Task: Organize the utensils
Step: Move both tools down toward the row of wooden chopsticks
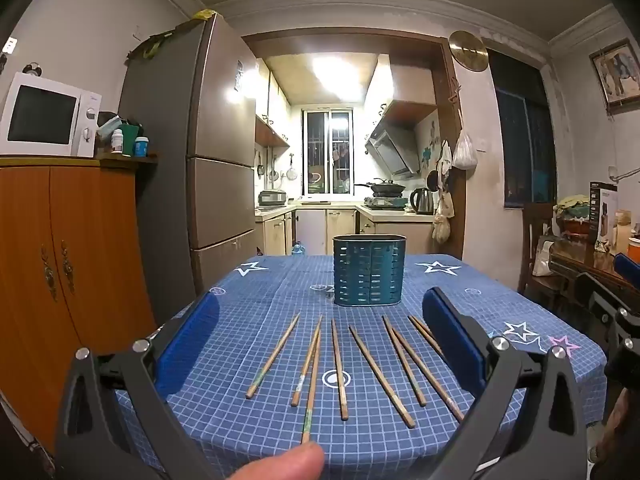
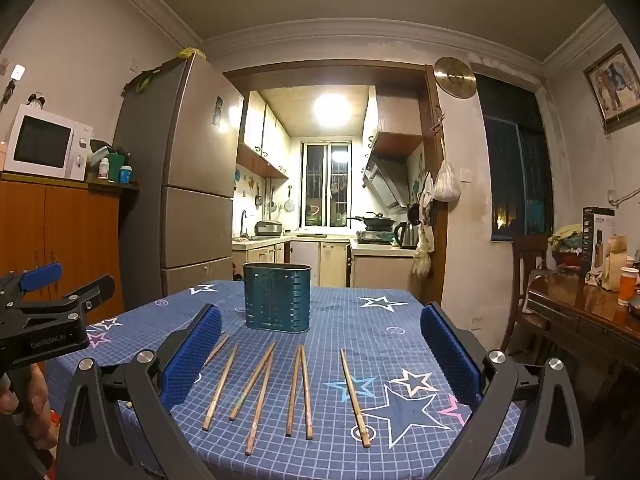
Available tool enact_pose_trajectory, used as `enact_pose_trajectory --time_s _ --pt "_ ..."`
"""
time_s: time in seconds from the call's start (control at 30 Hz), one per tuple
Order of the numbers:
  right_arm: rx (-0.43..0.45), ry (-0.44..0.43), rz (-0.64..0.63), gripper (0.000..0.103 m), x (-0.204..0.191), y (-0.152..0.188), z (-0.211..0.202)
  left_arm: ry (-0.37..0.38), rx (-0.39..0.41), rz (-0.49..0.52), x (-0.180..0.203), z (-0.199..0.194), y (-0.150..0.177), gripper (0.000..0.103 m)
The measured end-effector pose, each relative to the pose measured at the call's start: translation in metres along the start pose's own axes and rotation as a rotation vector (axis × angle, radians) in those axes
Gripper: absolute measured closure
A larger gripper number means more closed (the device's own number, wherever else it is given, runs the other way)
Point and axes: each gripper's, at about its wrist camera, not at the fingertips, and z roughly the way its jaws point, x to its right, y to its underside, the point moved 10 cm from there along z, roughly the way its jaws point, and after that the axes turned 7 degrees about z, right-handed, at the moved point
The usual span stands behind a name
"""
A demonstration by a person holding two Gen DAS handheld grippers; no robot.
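Chopsticks [image 1: 338, 368] lie fanned on desk [image 1: 520, 304] before teal holder [image 1: 369, 270], both grippers [image 1: 320, 344] [image 2: 320, 352] empty with fingers wide; best isolate one outer stick, pinch mid-length, drop upright.

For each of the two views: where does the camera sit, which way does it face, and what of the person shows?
Left wrist: on the left gripper, open, facing the holder and chopsticks; a fingertip shows.
Right wrist: on the right gripper, open, facing likewise from further right; the left gripper and hand show.
Shared: holder, chopsticks, tablecloth, kitchen.
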Motion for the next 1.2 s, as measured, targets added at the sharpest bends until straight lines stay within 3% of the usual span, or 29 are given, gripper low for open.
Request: enact_pose_trajectory --time_s 1.2 --pt "-0.028 -0.006 -0.018 0.003 -0.003 0.014 0.009 0.045 -0.064 0.021 0.000 0.026 0.020 0.005"
